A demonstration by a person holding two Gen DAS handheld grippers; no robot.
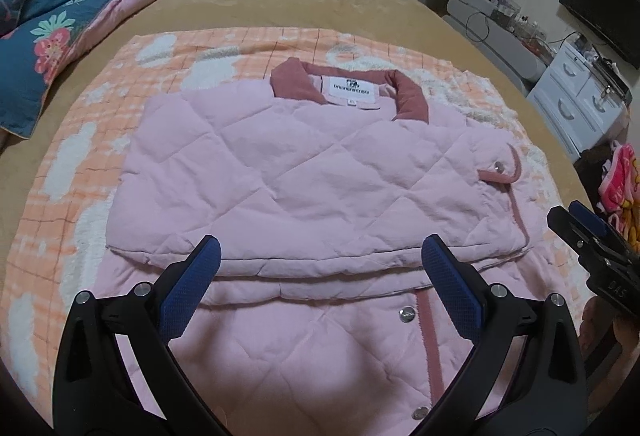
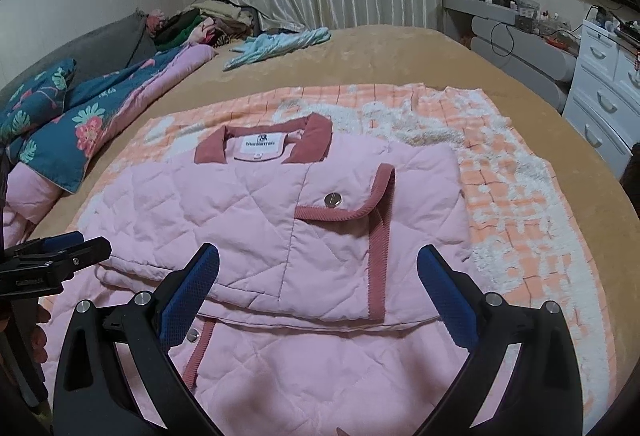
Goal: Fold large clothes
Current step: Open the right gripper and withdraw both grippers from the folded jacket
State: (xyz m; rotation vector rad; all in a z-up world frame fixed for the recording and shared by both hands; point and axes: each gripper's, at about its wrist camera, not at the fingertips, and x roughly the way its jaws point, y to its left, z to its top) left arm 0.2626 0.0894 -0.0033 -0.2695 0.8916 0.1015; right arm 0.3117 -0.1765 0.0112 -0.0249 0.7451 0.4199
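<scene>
Pink quilted jacket [image 1: 304, 172] lies mid-blanket [image 1: 80, 140] on the bed, collar toward the far edge. Sides already folded in; bottom part unfolded, nearest me. Left gripper [image 1: 320, 288] and right gripper [image 2: 318, 292] both spread wide, holding nothing. Final fold likely remains.

Left tongs [image 1: 320, 256] and right tongs [image 2: 318, 264] side by side, both spread wide, gripping nothing.
</scene>
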